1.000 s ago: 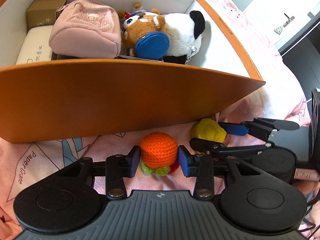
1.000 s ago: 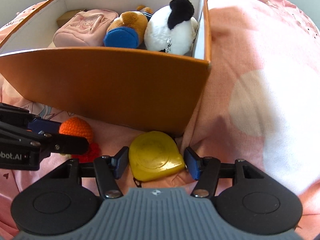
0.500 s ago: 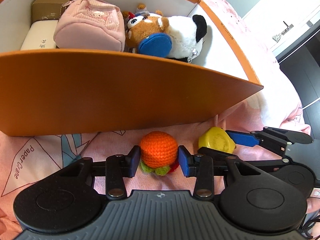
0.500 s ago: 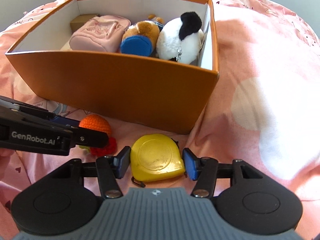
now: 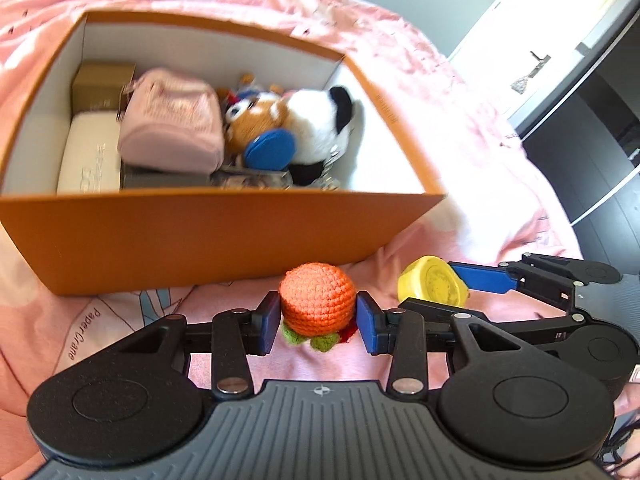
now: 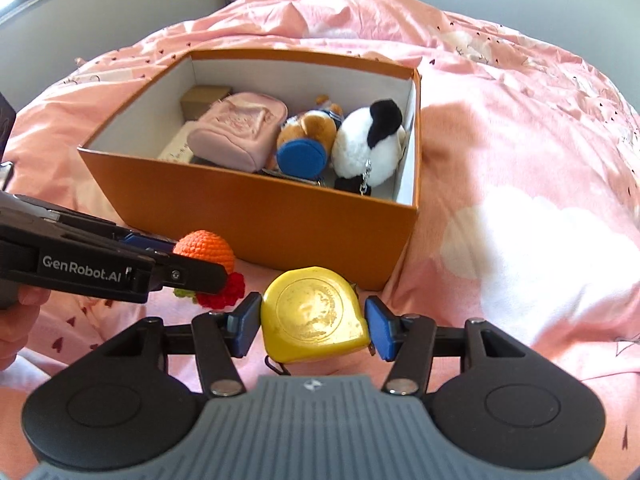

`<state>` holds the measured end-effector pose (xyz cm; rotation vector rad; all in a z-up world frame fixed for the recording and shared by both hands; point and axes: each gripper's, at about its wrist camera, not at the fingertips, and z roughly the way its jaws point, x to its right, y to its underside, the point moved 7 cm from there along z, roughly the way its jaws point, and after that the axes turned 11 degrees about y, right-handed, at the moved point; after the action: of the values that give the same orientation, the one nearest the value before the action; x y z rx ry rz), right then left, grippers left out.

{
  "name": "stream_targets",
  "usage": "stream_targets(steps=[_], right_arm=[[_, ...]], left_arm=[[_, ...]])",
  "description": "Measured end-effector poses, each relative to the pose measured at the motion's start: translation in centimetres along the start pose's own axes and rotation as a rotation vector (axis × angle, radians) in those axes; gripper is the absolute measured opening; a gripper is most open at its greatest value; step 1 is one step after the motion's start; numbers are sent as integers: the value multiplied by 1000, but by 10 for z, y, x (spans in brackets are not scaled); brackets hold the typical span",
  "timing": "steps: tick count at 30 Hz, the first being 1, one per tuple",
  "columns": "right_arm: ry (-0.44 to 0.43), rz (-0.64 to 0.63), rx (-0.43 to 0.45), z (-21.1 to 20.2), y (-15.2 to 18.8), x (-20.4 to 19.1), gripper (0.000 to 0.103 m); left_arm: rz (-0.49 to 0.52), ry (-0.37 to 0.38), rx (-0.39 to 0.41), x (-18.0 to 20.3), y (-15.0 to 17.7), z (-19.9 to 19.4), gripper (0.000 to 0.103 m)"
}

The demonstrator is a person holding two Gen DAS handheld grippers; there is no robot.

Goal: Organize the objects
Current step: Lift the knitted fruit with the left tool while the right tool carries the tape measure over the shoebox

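Change since earlier: both tongs have risen; the orange box (image 5: 224, 236) now sits lower in each view and its inside shows more fully, with the crochet orange and the tape measure lifted along.
Box, left part: a white case (image 5: 90, 160) and a brown carton (image 5: 102, 82) lie against the left wall.
Box, middle: a pink pouch (image 5: 174, 130), then a brown plush (image 5: 256, 120) and a panda plush (image 5: 320, 120).
Box, right part: bare white floor, room for more.
Left tongs (image 5: 316, 316): closed on the crochet orange (image 5: 318, 298); both blue pads press its sides and it hangs above the pink bedspread (image 5: 460, 128), short of the box's near wall.
Right tongs (image 6: 314, 322): gripping the yellow tape measure (image 6: 314, 314), flat face up, also in front of the near wall, close to its right corner.
Progress: several things are packed; these two are picked up but not yet over the rim.
Left to do: carry both over the wall and let go inside, likely in the free right part.
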<state>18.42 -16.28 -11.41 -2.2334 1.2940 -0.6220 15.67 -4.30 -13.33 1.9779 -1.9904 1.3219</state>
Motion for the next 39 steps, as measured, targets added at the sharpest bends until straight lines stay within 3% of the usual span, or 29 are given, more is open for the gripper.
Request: stream_targets(steps=[10, 19, 25, 33, 39], right_arm=[[3, -42, 128, -58, -26, 2, 58], [3, -118, 215, -72, -76, 3, 58], [-21, -208, 155, -38, -102, 3, 58], [-34, -305, -14, 28, -117, 7, 58], [-7, -500, -84, 61, -114, -8, 58]], left_arm=[[49, 69, 111, 29, -28, -48, 46], [103, 55, 147, 31, -72, -59, 46], [73, 61, 116, 17, -100, -42, 46], [-14, 34, 62, -13, -106, -3, 46], [-35, 19, 34, -25, -105, 11, 46]])
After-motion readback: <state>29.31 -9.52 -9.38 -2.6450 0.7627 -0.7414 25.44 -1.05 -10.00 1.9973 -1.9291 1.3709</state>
